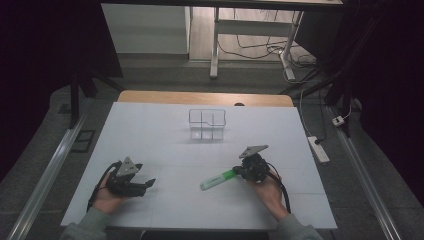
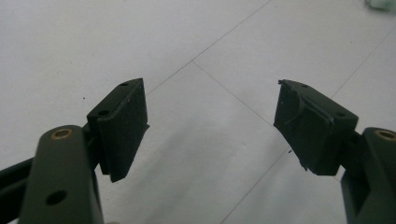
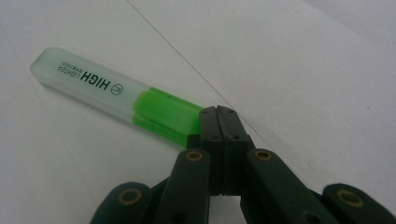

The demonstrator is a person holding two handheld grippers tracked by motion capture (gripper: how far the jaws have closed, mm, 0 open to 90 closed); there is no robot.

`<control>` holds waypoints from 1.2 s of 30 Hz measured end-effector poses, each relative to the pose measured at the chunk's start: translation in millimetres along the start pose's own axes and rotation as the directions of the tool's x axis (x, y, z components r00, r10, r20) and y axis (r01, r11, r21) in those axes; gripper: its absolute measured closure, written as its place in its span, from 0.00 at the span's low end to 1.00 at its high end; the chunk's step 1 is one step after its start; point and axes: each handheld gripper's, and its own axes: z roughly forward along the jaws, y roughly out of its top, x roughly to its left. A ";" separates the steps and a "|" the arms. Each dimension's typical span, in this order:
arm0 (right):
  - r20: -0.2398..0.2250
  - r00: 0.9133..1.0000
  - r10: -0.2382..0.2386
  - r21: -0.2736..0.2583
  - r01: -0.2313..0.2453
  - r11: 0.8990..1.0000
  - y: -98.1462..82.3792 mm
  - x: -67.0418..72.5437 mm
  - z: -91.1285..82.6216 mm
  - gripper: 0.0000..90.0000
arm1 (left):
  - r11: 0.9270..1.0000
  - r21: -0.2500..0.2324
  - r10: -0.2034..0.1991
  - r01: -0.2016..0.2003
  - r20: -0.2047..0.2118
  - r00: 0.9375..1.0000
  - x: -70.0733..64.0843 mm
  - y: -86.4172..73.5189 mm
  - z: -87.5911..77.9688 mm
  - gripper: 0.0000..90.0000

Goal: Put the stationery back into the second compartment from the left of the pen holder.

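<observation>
Right claw has its jaws pressed flat together in the right gripper view, with the green end of the highlighter meeting their tips; whether they pinch a sliver of that end or merely butt against it cannot be told. In the high view the highlighter lies on the desk just left of this claw, in the near half and a little right of the middle.

Its long axis runs slantwise, the pale capped end pointing toward the near left corner and the green end toward the right claw. It lies flat, printed side up.

Left claw rests well apart near the near left corner, jaws wide and holding nothing.

A clear divided organiser stands toward the far edge, about mid-width.

As a judgement, the step in hand is taking hold of the highlighter at its green end. The next move would call for a sure grip before lifting, then a carry toward the far edge to the organiser, tilting the pen upright to drop it into a compartment.
</observation>
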 end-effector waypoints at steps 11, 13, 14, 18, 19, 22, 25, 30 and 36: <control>-0.026 1.000 -0.018 0.003 0.018 1.000 5.4 11.6 5.7 1.00 | 1.000 0.003 0.005 -0.005 -0.001 1.000 -0.3 0.2 0.2 0.28; -0.035 0.999 -0.025 -0.001 0.025 1.000 6.6 14.1 7.2 1.00 | 1.000 0.003 0.003 -0.003 -0.001 1.000 -0.1 0.2 0.3 0.28; -0.037 0.999 -0.027 -0.001 0.027 1.000 7.3 15.5 8.0 1.00 | 1.000 0.004 0.002 -0.002 0.000 1.000 0.0 0.1 0.2 0.28; -0.043 0.998 -0.039 -0.001 0.039 0.999 9.7 19.9 11.0 1.00 | 1.000 0.005 0.004 -0.004 0.000 1.000 -0.4 0.2 0.5 0.28; -0.048 0.998 -0.038 -0.001 0.038 0.999 10.2 21.2 11.6 1.00 | 1.000 0.005 0.005 -0.005 0.000 1.000 -0.4 0.2 0.4 0.28; -0.056 0.997 -0.047 -0.002 0.047 0.999 12.2 25.0 14.2 1.00 | 1.000 0.005 0.004 -0.004 0.000 1.000 -0.2 0.2 0.5 0.28; -0.090 0.995 -0.038 -0.009 0.037 0.999 14.5 29.6 18.0 1.00 | 1.000 0.005 0.004 -0.004 -0.001 1.000 -0.2 0.2 0.5 0.28; -0.102 0.992 -0.069 -0.003 0.069 0.998 20.0 40.2 24.3 1.00 | 1.000 0.004 0.004 -0.004 -0.001 1.000 -0.2 0.1 0.2 0.28; -0.113 0.989 -0.090 -0.003 0.090 0.996 24.0 48.1 29.3 1.00 | 1.000 0.005 0.004 -0.004 0.000 1.000 0.1 0.0 0.4 0.28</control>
